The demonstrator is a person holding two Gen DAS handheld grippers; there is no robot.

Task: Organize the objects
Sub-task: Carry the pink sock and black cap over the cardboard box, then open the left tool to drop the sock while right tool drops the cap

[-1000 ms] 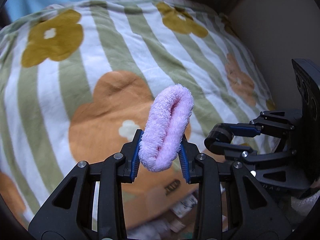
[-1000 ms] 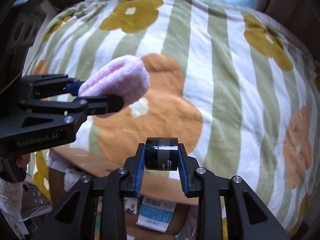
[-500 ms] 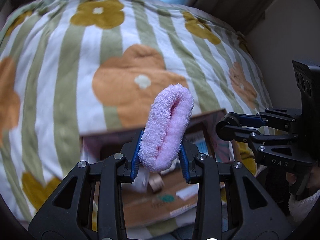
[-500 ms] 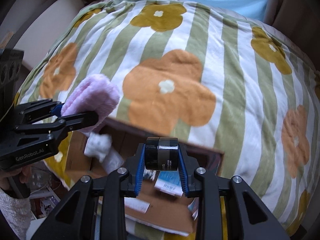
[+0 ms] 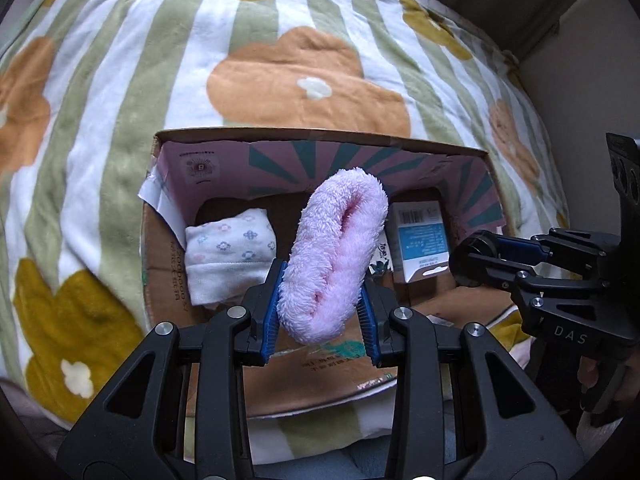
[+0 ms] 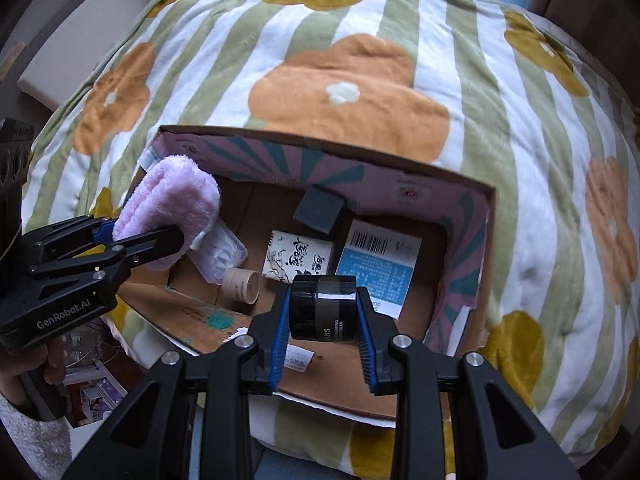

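Two items in transit, neither dropped yet. Left gripper (image 5: 320, 316) pinches a pink fluffy cloth (image 5: 334, 252) above the cardboard box (image 5: 320, 138); right gripper (image 6: 322, 324) clamps a black jar (image 6: 323, 307) over the box's near side.

Already inside — judged as sorted: one folded patterned cloth (image 5: 232, 258), one blue-and-white packet (image 6: 378, 266), one white carton with black script (image 6: 298, 256), one dark cube (image 6: 320, 210), one beige tube (image 6: 242, 284).

Box sits on a flowered striped blanket (image 6: 360, 76). Left to do — release both.
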